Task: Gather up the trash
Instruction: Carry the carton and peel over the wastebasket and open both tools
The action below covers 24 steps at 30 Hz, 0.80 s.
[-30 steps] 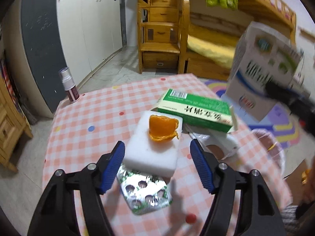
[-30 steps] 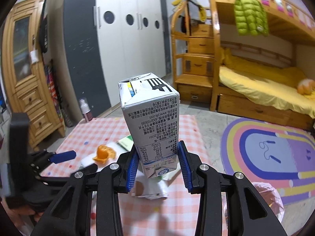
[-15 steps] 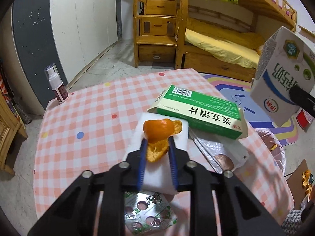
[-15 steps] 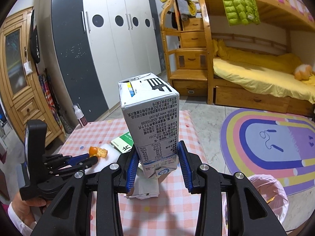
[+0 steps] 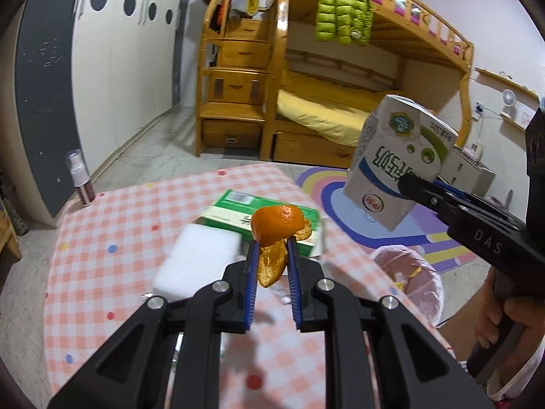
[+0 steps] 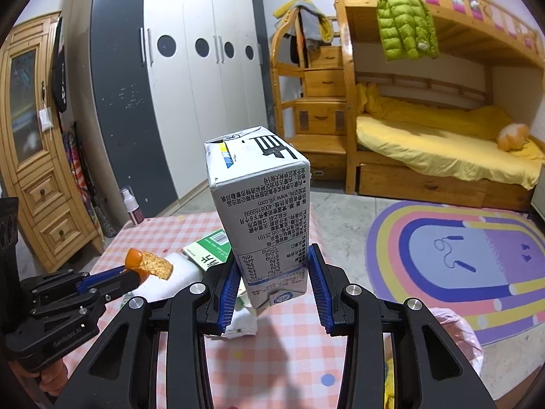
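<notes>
Above the pink checked tablecloth (image 5: 102, 238), the left gripper (image 5: 271, 262), jaws closing, pinches curled orange peel (image 5: 276, 235), lifted clear for the pink-lined bin (image 5: 414, 272). Opposite, the right gripper (image 6: 272, 283) clamps an upside-down white milk carton (image 6: 262, 211), likewise bin-bound.

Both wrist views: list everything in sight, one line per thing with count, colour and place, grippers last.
orange peel: 1, orange, in left gripper
milk carton: 1, white, in right gripper
foam block: 1, white, on table
medicine box: 1, green, behind foam block
spray bottle: 1, white and maroon, table's far corner
bin: 1, pink liner, beside table
table: 1, pink check cloth
left gripper: closing on peel
right gripper: gripping carton
</notes>
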{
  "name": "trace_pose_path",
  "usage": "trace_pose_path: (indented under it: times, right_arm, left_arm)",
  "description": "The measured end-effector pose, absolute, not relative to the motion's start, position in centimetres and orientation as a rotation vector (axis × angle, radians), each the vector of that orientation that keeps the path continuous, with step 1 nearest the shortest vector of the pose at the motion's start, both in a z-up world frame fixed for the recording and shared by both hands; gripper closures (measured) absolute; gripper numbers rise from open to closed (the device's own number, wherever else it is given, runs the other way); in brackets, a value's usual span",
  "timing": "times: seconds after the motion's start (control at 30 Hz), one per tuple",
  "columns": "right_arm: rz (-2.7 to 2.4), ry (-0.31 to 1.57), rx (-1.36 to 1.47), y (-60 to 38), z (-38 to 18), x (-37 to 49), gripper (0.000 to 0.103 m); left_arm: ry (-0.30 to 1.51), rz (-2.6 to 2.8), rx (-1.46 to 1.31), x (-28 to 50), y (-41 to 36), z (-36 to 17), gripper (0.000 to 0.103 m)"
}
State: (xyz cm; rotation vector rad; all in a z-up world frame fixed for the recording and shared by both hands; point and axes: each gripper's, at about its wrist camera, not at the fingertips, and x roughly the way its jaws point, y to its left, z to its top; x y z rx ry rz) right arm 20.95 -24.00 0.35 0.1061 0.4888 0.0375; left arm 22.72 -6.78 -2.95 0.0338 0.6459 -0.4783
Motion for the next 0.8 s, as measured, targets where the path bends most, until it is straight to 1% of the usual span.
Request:
trace_pose_path:
  times: [0.27, 0.43, 0.8]
  right_arm:
    - [-0.077, 0.489, 0.141, -28.1, 0.4, 18.0, 0.064]
    - [-0.164, 0.503, 0.145, -31.6, -0.2, 15.6, 0.064]
    - [-0.327, 0.595, 0.211, -38.5, -4.5, 11.8, 0.063]
  left_arm:
    - [0.643, -0.574, 0.052, 21.8, -11.5, -3.2, 0.088]
    - [0.65, -0.673, 0.08, 21.1, -16.2, -3.9, 0.088]
    - [0.718, -0.842, 0.172, 19.9, -26.9, -7.4, 0.088]
